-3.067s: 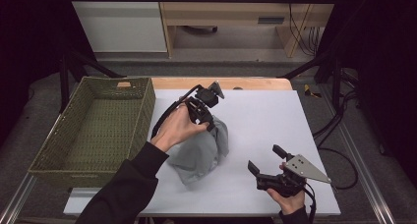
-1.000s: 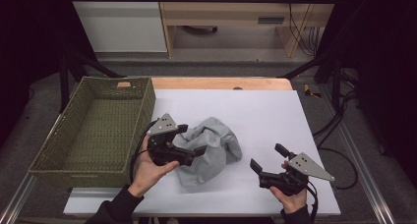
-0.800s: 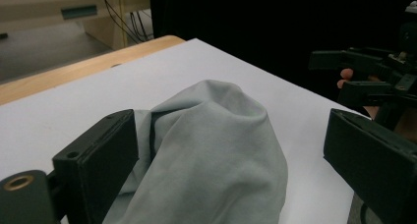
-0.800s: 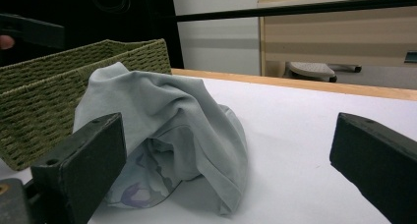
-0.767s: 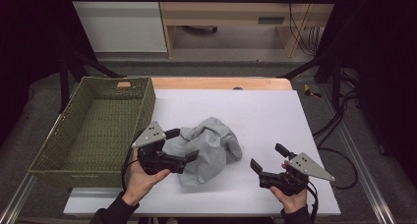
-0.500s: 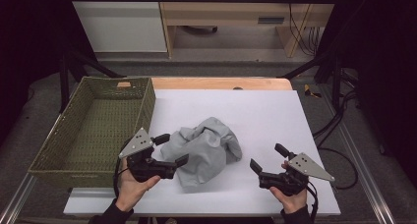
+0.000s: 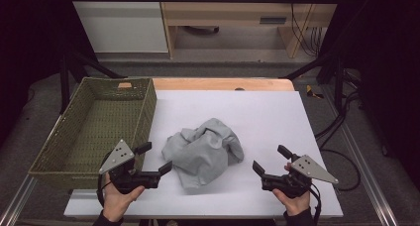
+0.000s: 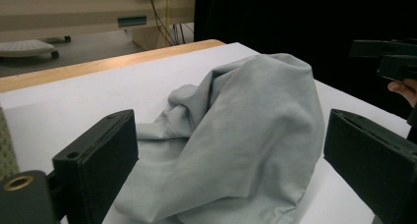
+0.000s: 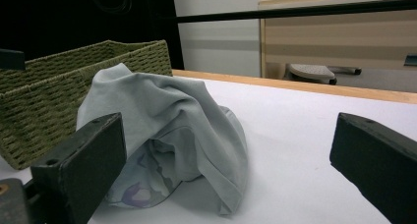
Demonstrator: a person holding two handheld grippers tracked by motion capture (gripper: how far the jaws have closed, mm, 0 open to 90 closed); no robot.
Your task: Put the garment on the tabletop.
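Observation:
A crumpled grey cloth (image 7: pixel 205 150) lies in a heap on the white table (image 7: pixel 257 112). My left gripper (image 7: pixel 154 158) rests near the front edge just left of the heap, jaws open and apart from the fabric. In the left gripper view the cloth (image 8: pixel 236 140) bulges between the two black jaws, with nothing gripped. My right gripper (image 7: pixel 271 159) sits to the right of the heap, open and empty. The right gripper view shows the cloth (image 9: pixel 167 130) ahead on the left and a pale printed lining at its lower edge.
A green woven basket (image 7: pixel 101 124) stands empty at the table's left edge, close behind my left gripper; its wall (image 9: pixel 54 96) rises behind the cloth. A wooden strip (image 7: pixel 223 84) runs along the table's far edge. Black frame bars and cables stand beyond.
My left gripper let go of the cloth, which now lies heaped on the table, and drew back left and toward the front edge, open. The right gripper stayed put.

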